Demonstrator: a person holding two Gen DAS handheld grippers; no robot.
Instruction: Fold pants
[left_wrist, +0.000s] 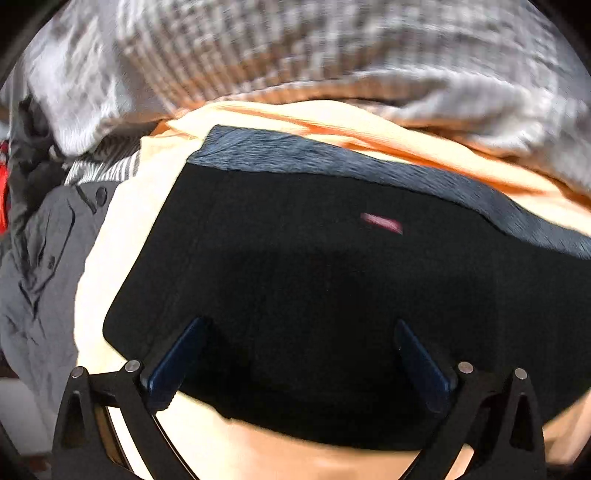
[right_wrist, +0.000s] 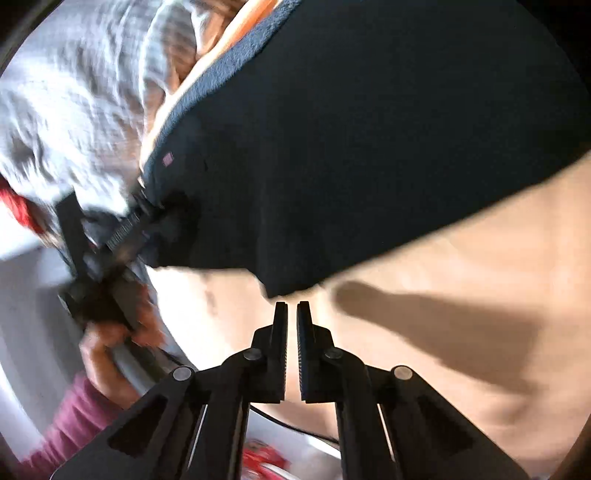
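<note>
The black pants (left_wrist: 314, 277) lie folded on a cream-coloured sheet (left_wrist: 122, 236), with a grey-blue fleece inner edge (left_wrist: 332, 158) along the far side and a small pink label (left_wrist: 382, 222). My left gripper (left_wrist: 299, 325) is open, its two blue fingers spread over the near part of the pants. In the right wrist view the pants (right_wrist: 369, 147) fill the top. My right gripper (right_wrist: 291, 306) is shut and empty, just below the pants' near corner. The left gripper (right_wrist: 140, 218) shows at the pants' left edge, blurred.
A grey-white checked blanket (left_wrist: 295, 48) lies bunched behind the pants. Grey clothing (left_wrist: 40, 258) and a striped garment (left_wrist: 103, 168) are piled at the left, with something red (left_wrist: 3, 184) at the edge. The person's hand and magenta sleeve (right_wrist: 74, 417) are at lower left.
</note>
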